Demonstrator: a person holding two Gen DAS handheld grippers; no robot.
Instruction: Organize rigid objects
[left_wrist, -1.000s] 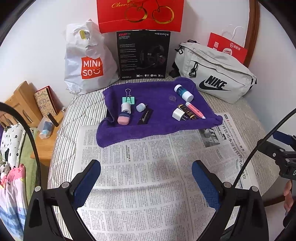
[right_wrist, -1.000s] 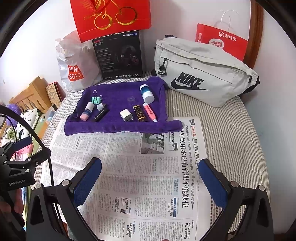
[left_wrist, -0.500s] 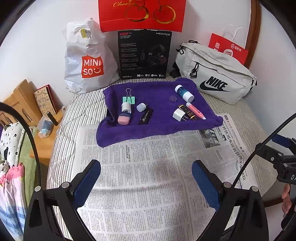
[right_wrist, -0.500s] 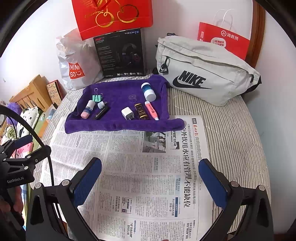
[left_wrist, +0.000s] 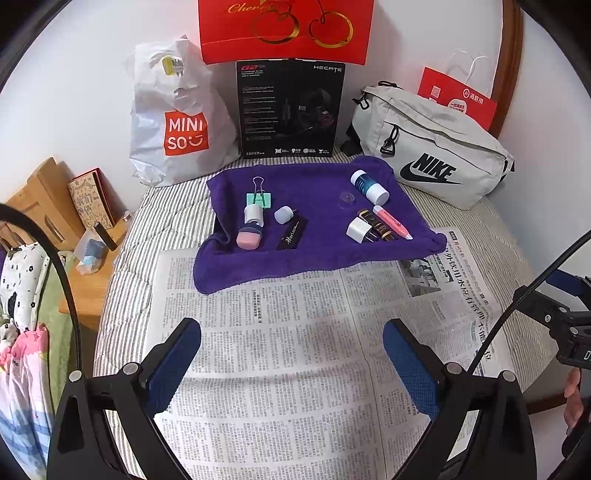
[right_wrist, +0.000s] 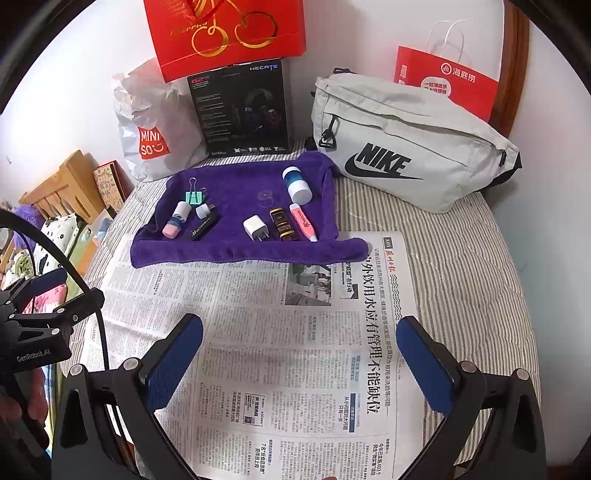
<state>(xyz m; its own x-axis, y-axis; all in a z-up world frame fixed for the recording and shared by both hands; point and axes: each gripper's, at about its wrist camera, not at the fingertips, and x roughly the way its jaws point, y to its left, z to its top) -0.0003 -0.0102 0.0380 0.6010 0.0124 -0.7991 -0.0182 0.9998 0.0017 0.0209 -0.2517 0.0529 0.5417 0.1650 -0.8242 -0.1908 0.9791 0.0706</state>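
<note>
Your left gripper and right gripper both hang with jaws spread wide, holding nothing, above the newspaper. The small items sit on the purple towel beyond it: a white charger plug, pink highlighter (just beside a dark tube) and green binder clip.

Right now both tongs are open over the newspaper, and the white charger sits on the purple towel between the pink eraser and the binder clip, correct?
Not quite. In the right wrist view the white charger lies beside the small dark bottle, well apart from the pink eraser and binder clip. The rest holds.
</note>
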